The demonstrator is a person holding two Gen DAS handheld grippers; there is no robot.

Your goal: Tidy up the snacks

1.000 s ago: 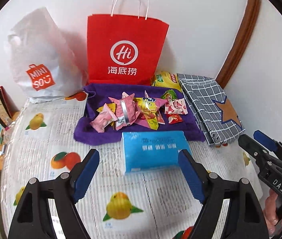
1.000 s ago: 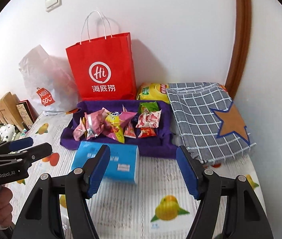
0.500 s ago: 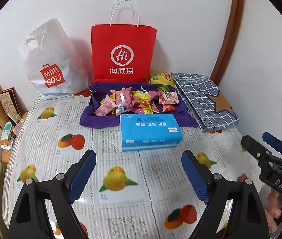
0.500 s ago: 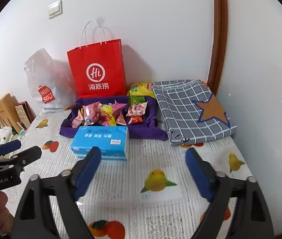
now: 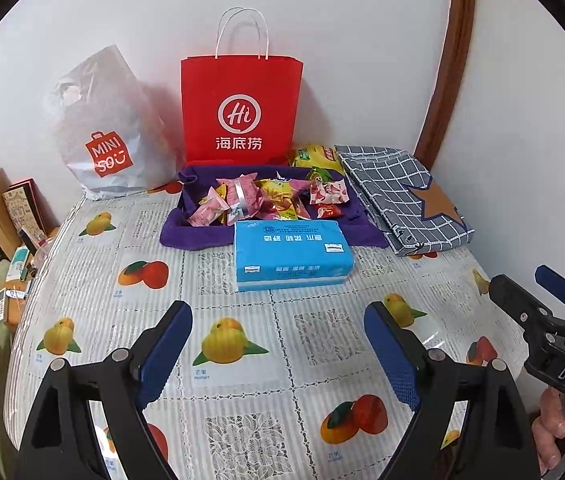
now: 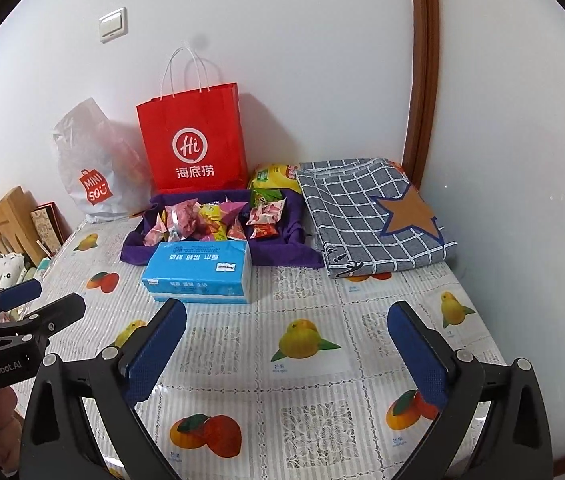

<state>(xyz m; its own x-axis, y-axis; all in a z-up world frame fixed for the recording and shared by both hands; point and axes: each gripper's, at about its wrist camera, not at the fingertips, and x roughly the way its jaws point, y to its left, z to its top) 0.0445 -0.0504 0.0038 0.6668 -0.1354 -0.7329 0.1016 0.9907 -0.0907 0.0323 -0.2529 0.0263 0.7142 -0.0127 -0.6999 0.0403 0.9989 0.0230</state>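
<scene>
**Snacks heaped in the purple tray, both grippers spread and empty**

Hovering over the near part of the table (image 5: pixel 242 412), the left gripper (image 5: pixel 278 352) and the right gripper (image 6: pixel 284 354) both stand spread wide with nothing between their fingers, well back from the goods.

The snacks (image 5: pixel 270 196) lie together in a loose pile inside the purple tray (image 5: pixel 186 236), which sits at the foot of the red bag (image 5: pixel 242 112). A yellow packet (image 6: pixel 274 174) lies outside the tray, just behind it and beside the checked cloth (image 6: pixel 362 216). A blue tissue pack (image 5: pixel 290 254) rests against the tray's near edge.

This picture fits 2 stages: snacks gathered into the tray as the tidy result, or a heap waiting to be sorted or bagged. The frames do not settle which.

The snacks are small crinkly sachets in pink, yellow, red and green, overlapping at odd angles, some tilted up on others. They look light and slippery.
</scene>
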